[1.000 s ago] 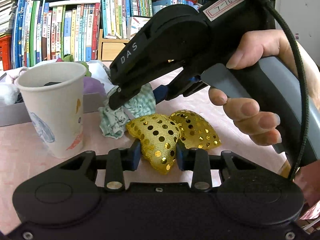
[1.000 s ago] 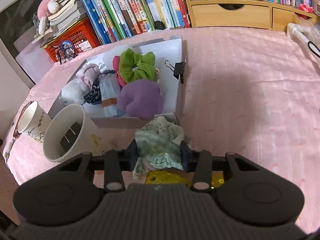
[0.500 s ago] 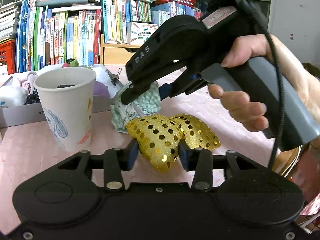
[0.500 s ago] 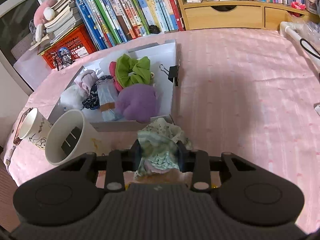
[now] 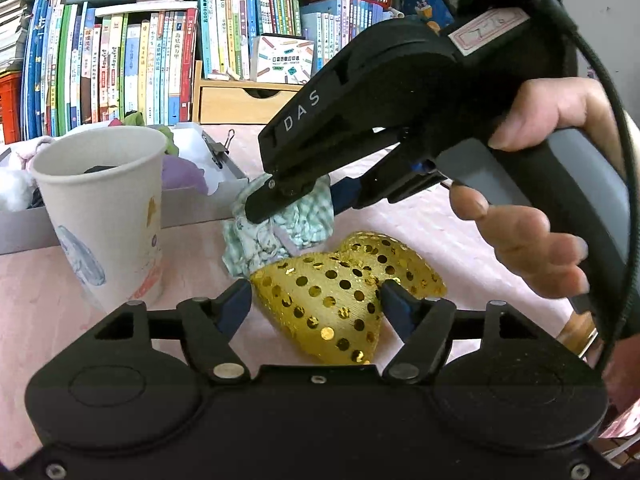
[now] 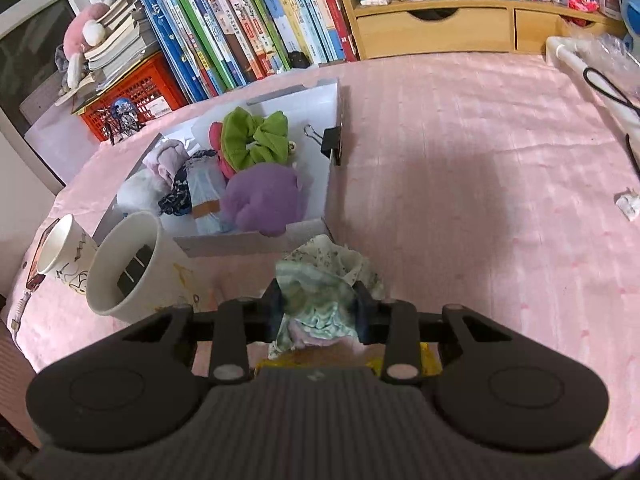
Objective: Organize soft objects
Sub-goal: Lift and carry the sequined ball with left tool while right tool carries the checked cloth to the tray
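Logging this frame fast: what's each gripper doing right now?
Left gripper: open, jaws around the gold sequined pouch without squeezing it.
Right gripper: shut on the green patterned scrunchie.

paper cup [image 5: 105, 216], books [image 6: 256, 28], binder clip [image 6: 333, 142]

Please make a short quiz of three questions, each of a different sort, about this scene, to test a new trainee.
1. True or false: the right gripper holds the gold sequin pouch.
2. Which item lies in the white box? A) green scrunchie B) paper cup C) gold sequin pouch
3. Fill in: the left gripper has its jaws spread on either side of the ____.

Key: 1 false, it grips the green patterned cloth; 2 A; 3 gold sequin pouch.
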The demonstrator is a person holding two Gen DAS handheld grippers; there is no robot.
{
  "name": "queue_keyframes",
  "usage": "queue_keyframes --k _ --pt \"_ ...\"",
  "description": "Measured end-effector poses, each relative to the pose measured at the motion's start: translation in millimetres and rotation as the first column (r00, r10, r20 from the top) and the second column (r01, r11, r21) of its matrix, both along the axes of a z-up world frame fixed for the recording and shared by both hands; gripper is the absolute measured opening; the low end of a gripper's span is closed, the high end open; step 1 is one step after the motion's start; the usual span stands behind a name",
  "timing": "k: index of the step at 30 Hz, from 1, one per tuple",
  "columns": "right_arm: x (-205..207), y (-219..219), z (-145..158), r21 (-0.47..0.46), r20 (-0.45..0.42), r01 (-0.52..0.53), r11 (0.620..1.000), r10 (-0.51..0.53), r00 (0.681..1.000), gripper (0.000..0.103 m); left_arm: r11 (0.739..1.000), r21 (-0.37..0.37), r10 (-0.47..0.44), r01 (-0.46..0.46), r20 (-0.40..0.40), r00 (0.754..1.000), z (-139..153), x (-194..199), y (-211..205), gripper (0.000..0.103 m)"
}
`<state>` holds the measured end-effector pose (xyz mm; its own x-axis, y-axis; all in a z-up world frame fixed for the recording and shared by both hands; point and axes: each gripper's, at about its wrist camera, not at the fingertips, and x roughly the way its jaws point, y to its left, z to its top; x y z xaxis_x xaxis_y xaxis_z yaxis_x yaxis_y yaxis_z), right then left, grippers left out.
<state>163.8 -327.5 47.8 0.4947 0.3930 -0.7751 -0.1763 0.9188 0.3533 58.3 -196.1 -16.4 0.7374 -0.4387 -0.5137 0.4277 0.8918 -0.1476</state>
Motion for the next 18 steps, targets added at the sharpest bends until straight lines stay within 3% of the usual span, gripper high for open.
queue_keyframes --k 2,6,8,18 --pt "-1 -1 -1 0.005 -0.002 -0.001 1.0 0.001 1.0 0.039 1.0 -0.004 -0.003 0.003 -0.005 1.0 0 3 -1 0.066" --pt "-4 0 -2 0.004 -0.004 -0.006 1.0 0.006 1.0 0.039 1.0 -0.008 -0.008 0.008 -0.008 1.0 -1 1 0 0.045" --pt "-4 1 -2 0.005 -0.004 -0.003 1.0 0.003 1.0 0.039 1.0 -0.008 -0.013 0.013 -0.004 1.0 0 0 1 0.041" --pt "-11 -1 16 0.027 0.046 0.027 0.999 -0.028 0.999 0.037 1.0 -0.01 -0.022 0.023 0.057 0.998 23 -18 16 0.037"
